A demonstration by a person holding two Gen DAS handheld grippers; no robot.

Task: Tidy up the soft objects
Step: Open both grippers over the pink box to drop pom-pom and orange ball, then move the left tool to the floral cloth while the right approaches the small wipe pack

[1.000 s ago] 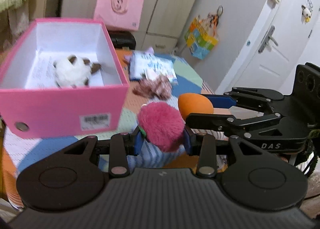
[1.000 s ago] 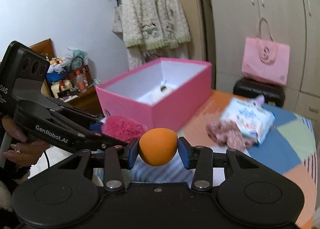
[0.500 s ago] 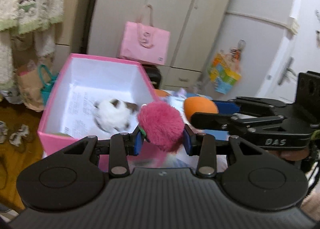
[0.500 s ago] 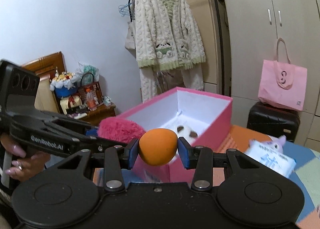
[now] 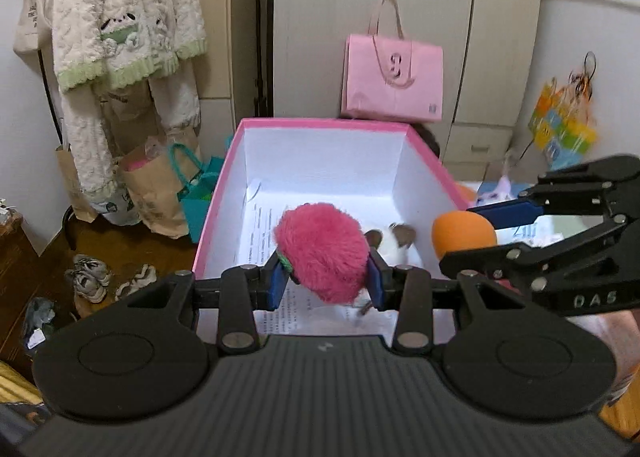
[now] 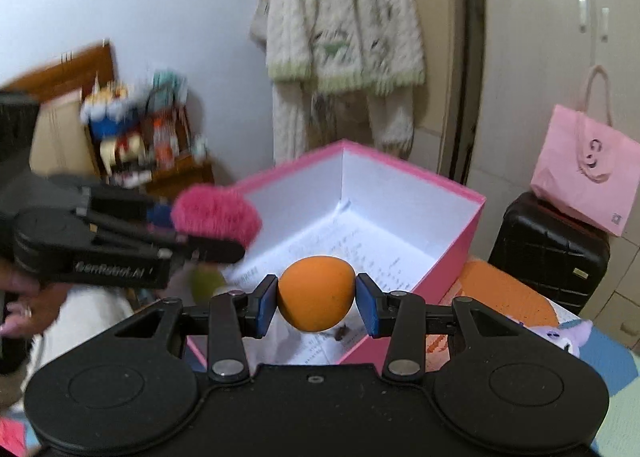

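Observation:
My left gripper (image 5: 326, 281) is shut on a fluffy pink pom-pom (image 5: 322, 251), held over the open pink box (image 5: 224, 185). Beside it on the right, my right gripper (image 6: 316, 299) is shut on a smooth orange ball (image 6: 316, 291), above the box's near corner. The same ball (image 5: 462, 233) shows at the right of the left wrist view, and the pom-pom (image 6: 216, 215) at the left of the right wrist view. A white and brown plush toy (image 5: 396, 241) lies inside the box on printed paper, mostly hidden behind the pom-pom.
The box (image 6: 456, 253) stands on a patchwork-covered table (image 6: 600, 369) with a purple plush (image 6: 568, 335) beside it. A pink bag (image 6: 584, 173) rests on a black case (image 6: 548, 245). Cardigans (image 5: 120, 17) hang by the wardrobe; bags and shoes (image 5: 88, 275) sit on the floor.
Both grippers have swung left with their loads, from beside the box to over its open top. The box now fills the middle of both views.

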